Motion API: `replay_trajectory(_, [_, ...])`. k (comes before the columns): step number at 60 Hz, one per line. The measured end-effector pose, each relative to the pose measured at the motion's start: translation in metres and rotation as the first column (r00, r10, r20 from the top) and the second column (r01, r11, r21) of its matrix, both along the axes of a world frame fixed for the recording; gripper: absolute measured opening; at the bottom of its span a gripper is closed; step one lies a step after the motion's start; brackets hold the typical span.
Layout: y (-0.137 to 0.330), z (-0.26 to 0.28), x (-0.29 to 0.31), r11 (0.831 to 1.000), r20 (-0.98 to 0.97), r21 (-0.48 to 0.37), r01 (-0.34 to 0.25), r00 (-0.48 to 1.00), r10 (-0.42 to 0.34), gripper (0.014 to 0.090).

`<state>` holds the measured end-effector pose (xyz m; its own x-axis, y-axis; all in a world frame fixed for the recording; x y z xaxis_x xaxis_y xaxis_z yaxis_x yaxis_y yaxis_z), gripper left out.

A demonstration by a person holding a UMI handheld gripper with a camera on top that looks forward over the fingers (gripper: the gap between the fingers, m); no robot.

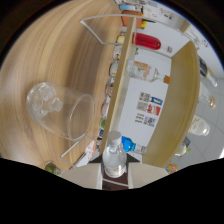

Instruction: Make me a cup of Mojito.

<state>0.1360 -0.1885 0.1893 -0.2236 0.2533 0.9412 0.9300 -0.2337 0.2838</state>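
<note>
Gripping a clear bottle [114, 159] by its body at lower centre, the gripper [115, 176] has both fingers clamped on it. It is seemingly tipped for pouring toward the ice-filled glass [61, 110] at centre left on the wooden table [50, 55].

gripper [115, 181] | two pale beige, blocky fingers | dark base behind, apparently black

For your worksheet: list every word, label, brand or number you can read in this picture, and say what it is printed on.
None can be read.
Bottle between the claw fingers: its label is blurred.
Clear bottle on the shelf: label too small to read.
Printed sheets on the white panel: blurred.
Glass and red bottle: no text visible.
</note>
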Motion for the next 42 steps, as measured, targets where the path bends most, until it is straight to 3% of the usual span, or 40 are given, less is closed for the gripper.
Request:
replay_trajectory(9, [0.001,0.003,-0.013,0.997,0.180,-0.032,-0.074,0.981,0.078,0.0335])
replay_trajectory(24, [-0.003,-0.001,-0.019,0.989,0.265,-0.083,-0.120,0.954,0.138,0.0337])
replay_trajectory(30, [-0.007,0.002,-0.017,0.993,0.176,-0.066,-0.102,0.978,0.112,0.0338])
replay_trajectory(35, [-0.008,0.012,-0.021,0.992,0.061,-0.025,-0.121,0.991,0.122,0.0337])
replay_trajectory(42, [-0.014,0.028,-0.029,0.994,-0.342,0.055,-0.095,0.933,0.108,0.0339])
